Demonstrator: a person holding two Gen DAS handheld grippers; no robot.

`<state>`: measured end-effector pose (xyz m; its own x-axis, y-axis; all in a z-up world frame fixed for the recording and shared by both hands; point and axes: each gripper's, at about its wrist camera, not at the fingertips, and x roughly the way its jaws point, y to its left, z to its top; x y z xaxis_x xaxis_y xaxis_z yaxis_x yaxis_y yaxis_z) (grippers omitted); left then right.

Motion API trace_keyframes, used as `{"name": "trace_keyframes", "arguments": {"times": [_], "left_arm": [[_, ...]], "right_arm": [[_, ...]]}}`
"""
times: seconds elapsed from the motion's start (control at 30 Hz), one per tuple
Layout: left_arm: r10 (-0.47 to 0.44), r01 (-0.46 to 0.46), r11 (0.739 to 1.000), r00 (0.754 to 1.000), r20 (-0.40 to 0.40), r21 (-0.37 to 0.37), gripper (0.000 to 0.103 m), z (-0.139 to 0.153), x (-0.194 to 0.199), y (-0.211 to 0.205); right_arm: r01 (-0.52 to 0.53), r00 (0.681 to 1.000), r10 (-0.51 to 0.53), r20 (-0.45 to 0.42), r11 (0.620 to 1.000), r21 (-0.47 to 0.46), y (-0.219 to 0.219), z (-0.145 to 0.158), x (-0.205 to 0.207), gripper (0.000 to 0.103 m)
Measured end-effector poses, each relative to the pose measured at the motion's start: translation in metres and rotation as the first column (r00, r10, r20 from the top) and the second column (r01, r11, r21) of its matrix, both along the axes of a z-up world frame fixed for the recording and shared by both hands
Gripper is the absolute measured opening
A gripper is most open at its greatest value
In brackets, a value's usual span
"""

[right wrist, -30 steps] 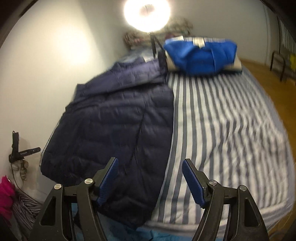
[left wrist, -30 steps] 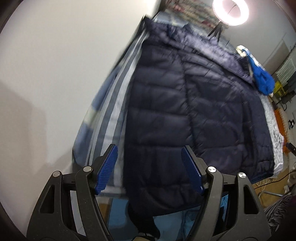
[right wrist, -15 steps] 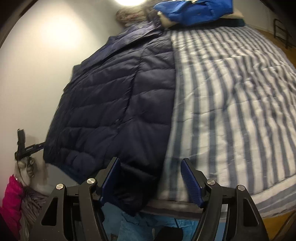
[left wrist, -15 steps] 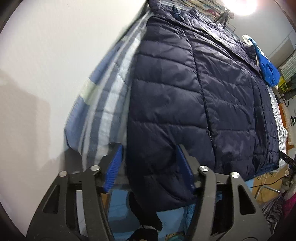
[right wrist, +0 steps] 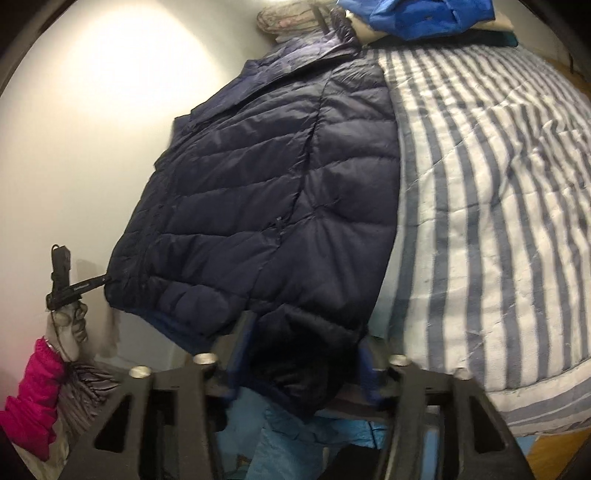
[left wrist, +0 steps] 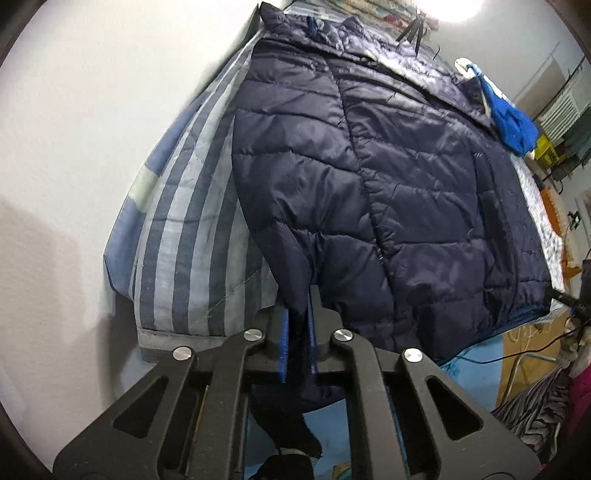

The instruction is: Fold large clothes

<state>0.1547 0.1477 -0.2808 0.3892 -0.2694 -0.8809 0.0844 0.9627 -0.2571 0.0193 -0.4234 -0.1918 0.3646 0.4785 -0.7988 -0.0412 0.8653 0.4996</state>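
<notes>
A navy quilted puffer jacket (left wrist: 388, 177) lies flat on a bed with a blue-and-white striped cover (left wrist: 184, 221). Its hem hangs over the near bed edge. My left gripper (left wrist: 297, 332) is shut on the jacket's near left hem corner, with a fold of fabric pinched between the blue pads. In the right wrist view the same jacket (right wrist: 266, 192) fills the left half. My right gripper (right wrist: 303, 354) straddles the jacket's near right hem corner; its jaws stand apart with bunched fabric between them.
A white wall runs along the bed's far side (left wrist: 92, 129). A folded blue garment (right wrist: 424, 18) lies at the head of the bed. Striped bedcover (right wrist: 498, 184) spreads to the right. A pink garment (right wrist: 33, 398) and a black device with cables (right wrist: 61, 273) sit by the floor.
Both grippers have moved forward and down onto the jacket's near hem. The left one has closed on the left corner. The right one has narrowed around the right corner.
</notes>
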Motion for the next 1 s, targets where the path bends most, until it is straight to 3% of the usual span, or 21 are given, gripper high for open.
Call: {"name": "trace_keyframes", "arguments": {"times": [0.07, 0.17, 0.4, 0.6, 0.83, 1.0], "left_arm": [[0.012, -0.012, 0.999, 1.0, 0.02, -0.034, 0.004, 0.007, -0.002, 0.004], [0.032, -0.028, 0.996, 0.998, 0.054, -0.081, 0.003, 0.02, -0.004, 0.008], [0.057, -0.027, 0.982, 0.987, 0.151, -0.189, 0.003, 0.063, 0.008, 0.0], [0.079, -0.017, 0.969, 0.967, 0.242, -0.248, 0.003, 0.11, 0.039, -0.01], [0.149, -0.051, 0.963, 0.918, 0.369, -0.263, 0.002, 0.166, 0.081, -0.015], [0.197, -0.104, 0.967, 0.886, 0.42, -0.233, 0.002, 0.187, 0.12, -0.022]], "right_arm": [[-0.015, 1.0, 0.015, -0.006, 0.999, 0.032, 0.003, -0.001, 0.0, 0.016], [-0.031, 0.999, 0.03, 0.03, 0.999, 0.043, 0.01, 0.009, 0.002, 0.006], [0.018, 0.99, -0.033, 0.14, 0.994, 0.111, 0.007, 0.05, 0.014, 0.003], [0.069, 0.968, -0.094, 0.233, 0.991, 0.114, 0.001, 0.094, 0.04, 0.003], [0.147, 0.935, -0.164, 0.313, 0.986, 0.077, -0.015, 0.152, 0.087, 0.003], [0.18, 0.908, -0.18, 0.378, 0.983, 0.036, -0.019, 0.186, 0.127, 0.002]]}}
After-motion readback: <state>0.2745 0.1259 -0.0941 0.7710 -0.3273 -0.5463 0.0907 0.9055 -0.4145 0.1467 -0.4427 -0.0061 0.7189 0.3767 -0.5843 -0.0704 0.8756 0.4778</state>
